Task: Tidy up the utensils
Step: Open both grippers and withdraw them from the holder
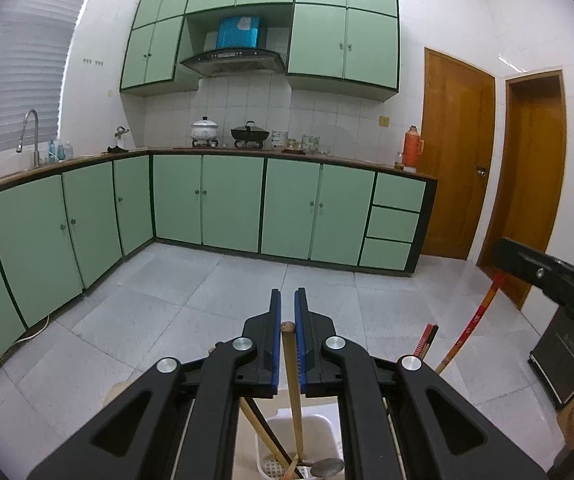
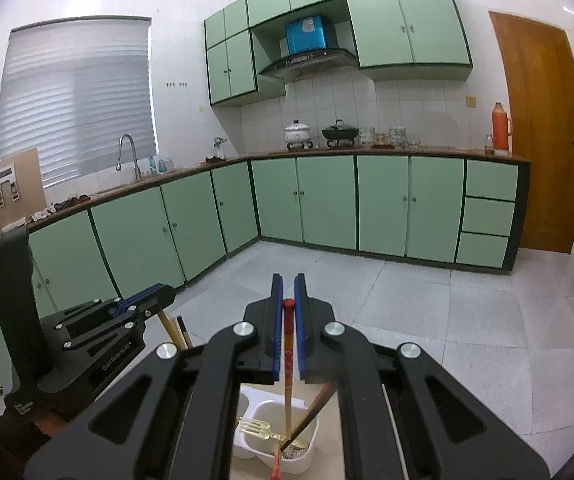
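Chopsticks: left tongs (image 1: 287, 308) clamp a wooden stick (image 1: 293, 364), right tongs (image 2: 288, 292) a red-tipped one (image 2: 288, 344), lower centre, over the white caddy (image 2: 307, 436). Light, stiff, slippery; best gripped near top.

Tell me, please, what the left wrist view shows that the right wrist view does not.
Only the left wrist view: the left tool shut on a plain wooden chopstick, and a metal spoon in the white holder.

Only the right wrist view: the right tool shut on a red-tipped chopstick, a fork in the holder, and a board on the counter.

Both: the green cabinets, stove pots, sink tap, orange thermos and wooden door.
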A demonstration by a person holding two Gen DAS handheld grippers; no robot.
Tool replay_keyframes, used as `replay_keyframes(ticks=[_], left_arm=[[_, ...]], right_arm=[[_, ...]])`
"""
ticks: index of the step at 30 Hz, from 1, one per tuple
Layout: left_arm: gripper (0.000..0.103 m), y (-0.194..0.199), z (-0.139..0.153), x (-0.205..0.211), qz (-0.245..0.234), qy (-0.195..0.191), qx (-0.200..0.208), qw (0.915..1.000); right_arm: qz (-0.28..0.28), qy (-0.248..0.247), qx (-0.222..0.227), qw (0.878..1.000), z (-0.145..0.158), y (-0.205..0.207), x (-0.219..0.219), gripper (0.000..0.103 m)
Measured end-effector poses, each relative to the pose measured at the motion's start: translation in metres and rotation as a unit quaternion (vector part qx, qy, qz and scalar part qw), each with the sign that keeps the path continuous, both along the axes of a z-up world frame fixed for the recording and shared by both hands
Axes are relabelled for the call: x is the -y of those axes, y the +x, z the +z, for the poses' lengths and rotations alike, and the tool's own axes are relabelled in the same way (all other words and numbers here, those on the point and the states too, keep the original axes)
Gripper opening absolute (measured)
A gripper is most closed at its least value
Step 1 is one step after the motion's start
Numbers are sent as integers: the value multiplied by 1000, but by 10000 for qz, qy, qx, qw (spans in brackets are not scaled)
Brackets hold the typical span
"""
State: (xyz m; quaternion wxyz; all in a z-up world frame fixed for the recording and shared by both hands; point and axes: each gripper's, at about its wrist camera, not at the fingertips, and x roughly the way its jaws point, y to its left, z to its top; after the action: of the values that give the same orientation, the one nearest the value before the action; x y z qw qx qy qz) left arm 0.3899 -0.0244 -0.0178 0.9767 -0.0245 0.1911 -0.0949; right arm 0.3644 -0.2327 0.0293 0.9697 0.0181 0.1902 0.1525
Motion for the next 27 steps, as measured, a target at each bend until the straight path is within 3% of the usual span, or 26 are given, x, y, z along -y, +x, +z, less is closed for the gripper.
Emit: replay_keyframes(ticks=[7, 12, 16, 17, 21, 27], left_arm=[[7, 13, -21, -1, -2, 102, -351, 9993], [13, 12, -25, -10, 38, 40, -425, 9991], [38, 4, -20, -17, 104, -6, -363, 9993], [41, 1, -18, -19, 124, -36, -337, 9994], [47, -9, -8, -27, 203, -174, -257, 9993], [56, -31, 6, -37, 292, -223, -29, 9993]], right_arm=[[-59, -81, -363, 9993, -33, 11, -4, 5], [-66, -146, -570, 9982, -52, 11, -4, 5], [-63, -21, -691, 9976, -59, 8, -1, 8], [-63, 0, -714, 9974, -59, 7, 0, 15], [-93, 147, -698, 9974, -53, 4, 8, 17], [-158, 412, -494, 9978, -34, -14, 25, 28]])
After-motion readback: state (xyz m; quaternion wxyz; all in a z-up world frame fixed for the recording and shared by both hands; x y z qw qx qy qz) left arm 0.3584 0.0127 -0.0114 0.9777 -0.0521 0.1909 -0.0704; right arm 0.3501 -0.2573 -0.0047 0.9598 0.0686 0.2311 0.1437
